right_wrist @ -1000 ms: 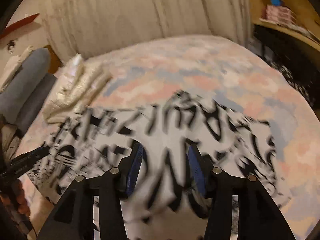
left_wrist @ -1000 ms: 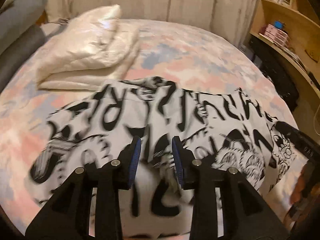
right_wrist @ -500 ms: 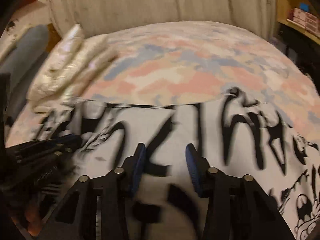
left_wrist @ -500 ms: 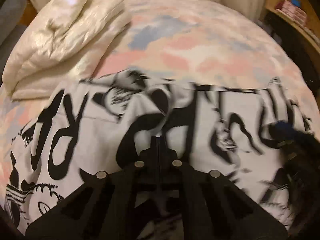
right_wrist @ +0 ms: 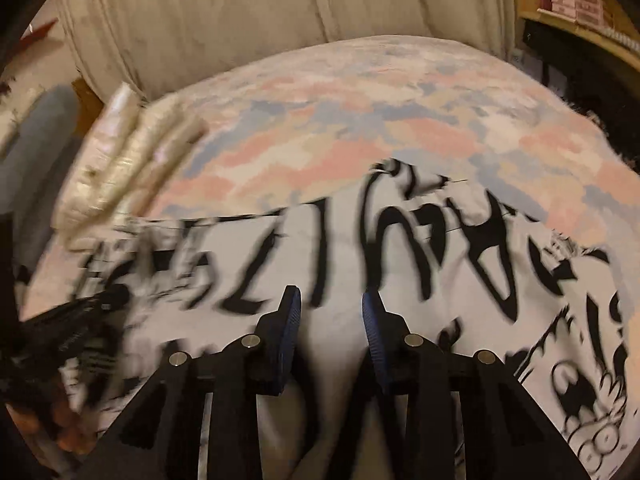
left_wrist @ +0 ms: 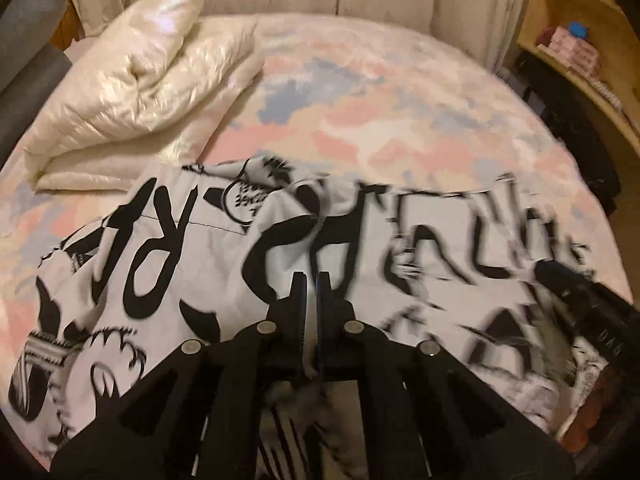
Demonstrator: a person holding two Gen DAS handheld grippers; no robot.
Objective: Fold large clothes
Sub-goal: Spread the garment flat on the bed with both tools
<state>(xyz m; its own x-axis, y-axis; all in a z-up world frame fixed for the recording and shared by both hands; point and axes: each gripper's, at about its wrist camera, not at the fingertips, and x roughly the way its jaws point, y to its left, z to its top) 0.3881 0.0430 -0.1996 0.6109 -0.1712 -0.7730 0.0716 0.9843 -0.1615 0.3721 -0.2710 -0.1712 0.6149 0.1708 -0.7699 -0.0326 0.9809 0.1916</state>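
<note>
Left wrist view shows my left gripper [left_wrist: 311,286] closed together on the printed garment [left_wrist: 168,248], which lies on the bed [left_wrist: 360,92]. My right gripper [right_wrist: 328,306] is partly apart with cloth between. I judge folding has only started.

Left tongs [left_wrist: 311,286] newly clamped on garment [left_wrist: 172,240]

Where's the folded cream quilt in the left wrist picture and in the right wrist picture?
Left wrist: the folded cream quilt lies upper left on the bed, beyond the black-and-white printed garment.
Right wrist: the quilt, blurred, sits at the left edge, middle height.
Shared landmark: the pink-and-blue bedspread.
</note>
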